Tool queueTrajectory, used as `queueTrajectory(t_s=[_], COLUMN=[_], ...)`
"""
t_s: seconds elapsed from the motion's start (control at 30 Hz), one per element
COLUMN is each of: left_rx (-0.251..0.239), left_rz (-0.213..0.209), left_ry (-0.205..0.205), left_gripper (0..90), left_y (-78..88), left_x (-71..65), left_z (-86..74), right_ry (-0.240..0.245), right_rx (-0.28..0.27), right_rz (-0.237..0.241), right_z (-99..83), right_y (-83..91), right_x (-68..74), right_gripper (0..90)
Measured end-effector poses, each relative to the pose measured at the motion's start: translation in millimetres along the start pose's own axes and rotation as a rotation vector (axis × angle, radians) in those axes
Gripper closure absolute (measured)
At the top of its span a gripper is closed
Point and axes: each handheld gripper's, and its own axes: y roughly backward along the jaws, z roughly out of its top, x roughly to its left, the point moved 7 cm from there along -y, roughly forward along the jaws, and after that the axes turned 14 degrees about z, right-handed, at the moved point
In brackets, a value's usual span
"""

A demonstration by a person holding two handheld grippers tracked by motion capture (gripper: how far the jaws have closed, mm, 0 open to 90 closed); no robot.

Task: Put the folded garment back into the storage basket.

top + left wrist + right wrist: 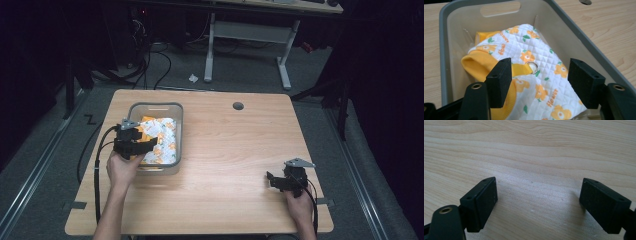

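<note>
The quilted flowered garment (534, 75) lies bunched in the grey bin (564, 32); the left gripper (539, 82) hangs above it, jaws apart, and could snag the yellow loop; the right gripper (537, 205) rests open over the tabletop (529, 150).

Quilted white garment (534, 72) w/ orange flowers, green leaves and "flower" print, yellow-orange ribbed trim, one metal snap on a yellow tab. Lies crumpled, loosely folded inside the grey plastic bin (576, 32), filling most of its floor, ribbed edge toward the near left. Bin (177, 132) sits on the desk (235, 150), left half.
</note>
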Motion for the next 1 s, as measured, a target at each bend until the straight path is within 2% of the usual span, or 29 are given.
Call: queueTrajectory(t_s=[0.23,0.37,0.57,1.0], left_rx=[-0.010,-0.024,-0.033,-0.066], left_rz=[-0.020,-0.035,-0.049,-0.107], left_ry=[0.019,0.010,0.001,-0.017], left_gripper=[33.9,33.7,33.4,33.5], left_y=[6.3,11.8,15.8,27.6], left_x=[-9.9,-18.7,-23.7,-40.8], left_z=[3.0,4.6,5.1,7.2], right_ry=[0.001,0.000,0.001,0.001], right_rx=[0.000,0.000,0.000,0.000], right_rz=[0.000,0.000,0.000,0.000], right_z=[0.0,0.0,0.0,0.0], right_y=[0.0,0.0,0.0,0.0], right_x=[-0.1,0.0,-0.1,-0.1], right_gripper=[14.7,14.7,14.7,14.7])
